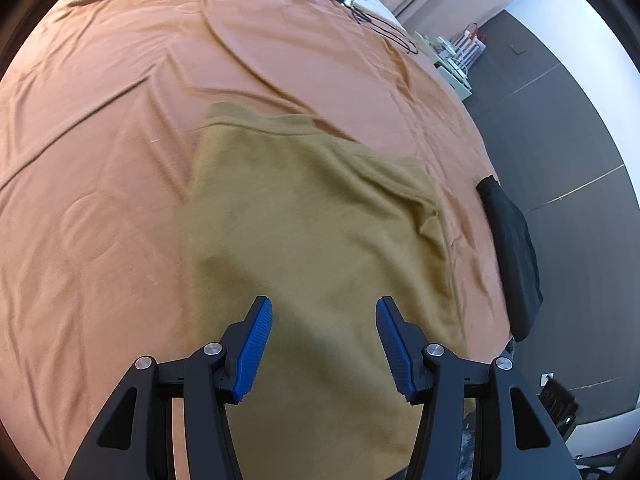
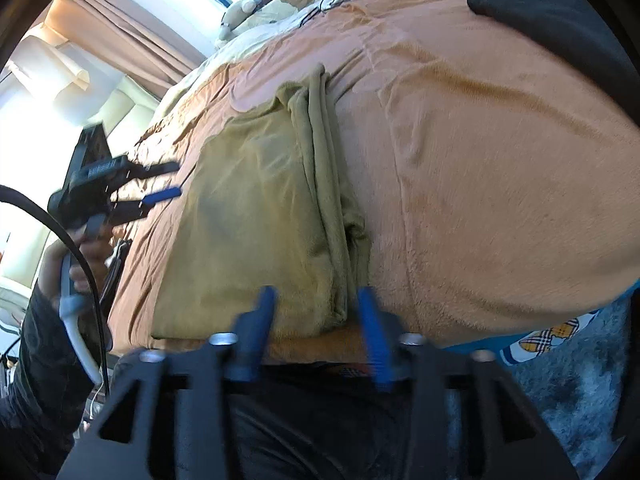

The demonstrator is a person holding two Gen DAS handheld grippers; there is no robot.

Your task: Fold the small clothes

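bedspread (image 1: 120, 160) under blurred, partly cut-off garment (image 1: 320, 220)

The olive garment (image 1: 320, 216) is matt, soft cloth, faintly fuzzy along its folded edge. Under it the orange bedspread (image 1: 120, 128) looks like plush, short-napped fabric, creased. The left gripper (image 1: 324, 308) has matt black plastic arms, ribbed blue pads (image 1: 256, 344) and shiny metal pins.

I count one olive-tan garment (image 1: 316, 220), one black garment (image 1: 512, 256) at right, one orange blanket (image 1: 120, 120), and my two grippers: left (image 1: 324, 312), right (image 2: 316, 300).
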